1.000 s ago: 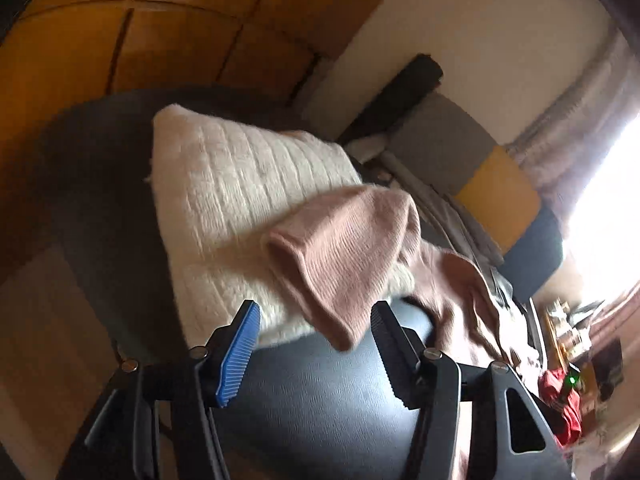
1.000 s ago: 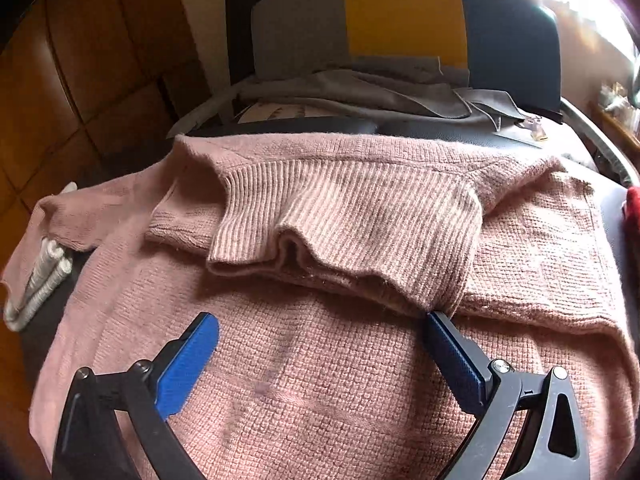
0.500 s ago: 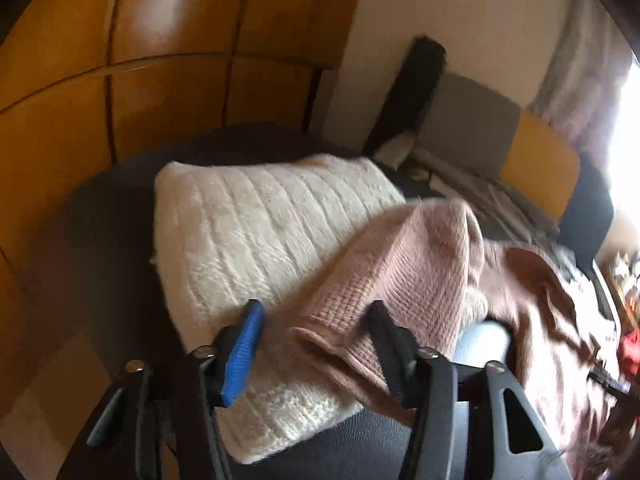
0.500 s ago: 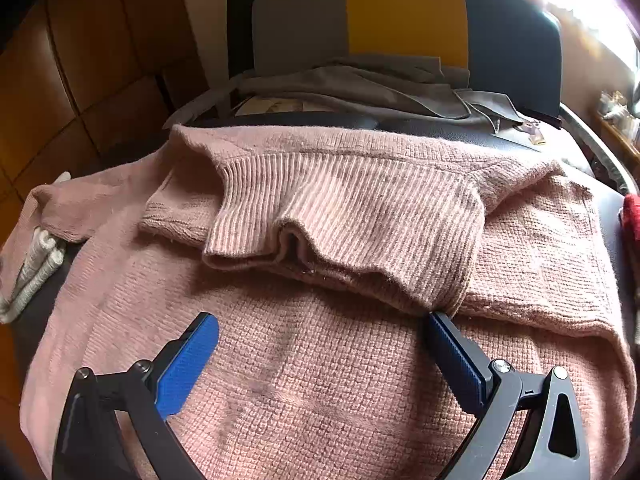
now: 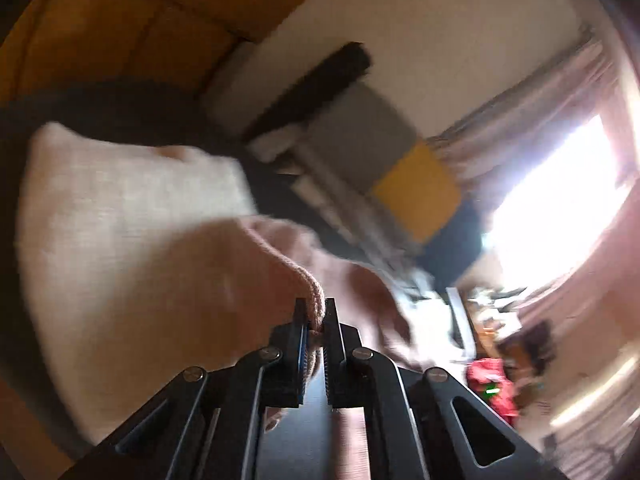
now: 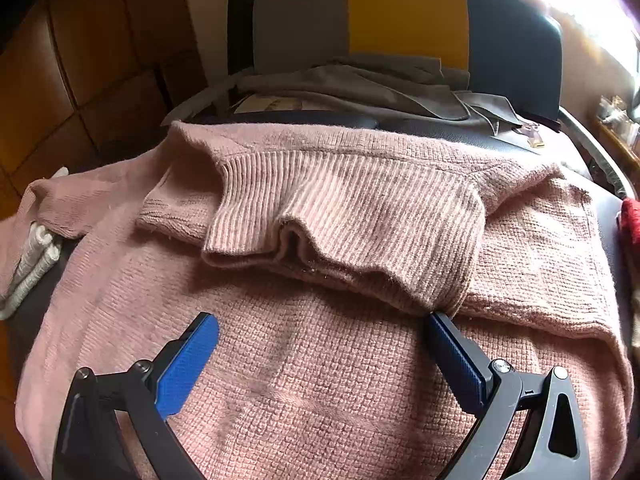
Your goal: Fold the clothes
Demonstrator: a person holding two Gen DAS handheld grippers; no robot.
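1. On the black padded surface (image 6: 436, 130) lay the pink knit sweater (image 6: 320, 380), front up, spread wide and filling most of the right wrist view.
2. Ribbed turtleneck collar (image 6: 344, 216) of the sweater was folded down over the chest, its lower edge rumpled into a small pucker near the middle.
3. Right gripper (image 6: 324, 344) hovered low over the sweater body, just below the collar; jaws spread wide, nothing between the blue pads. Right-hand finger (image 6: 456, 356) stood right at the collar's lower corner; contact could not be judged.
4. Left of the sweater body, one sleeve (image 6: 52, 208) ran out over a folded cream knit (image 6: 36, 256).
5. Left gripper (image 5: 316, 312), seen in the blurred left wrist view, had just closed; jaws pressed together, pinching the pink sleeve cuff (image 5: 312, 300) between the pads.
6. Pinched sleeve lay over the cream knit (image 5: 120, 232), which sat to the left of the sweater on the same dark surface.
7. Beyond the sweater, grey garments (image 6: 360, 84) were heaped against a grey, yellow and dark blue backrest (image 6: 404, 16).
8. Right of the sweater, a red item (image 6: 632, 220) showed at the frame edge; a bright window (image 5: 560, 200) glared past it.
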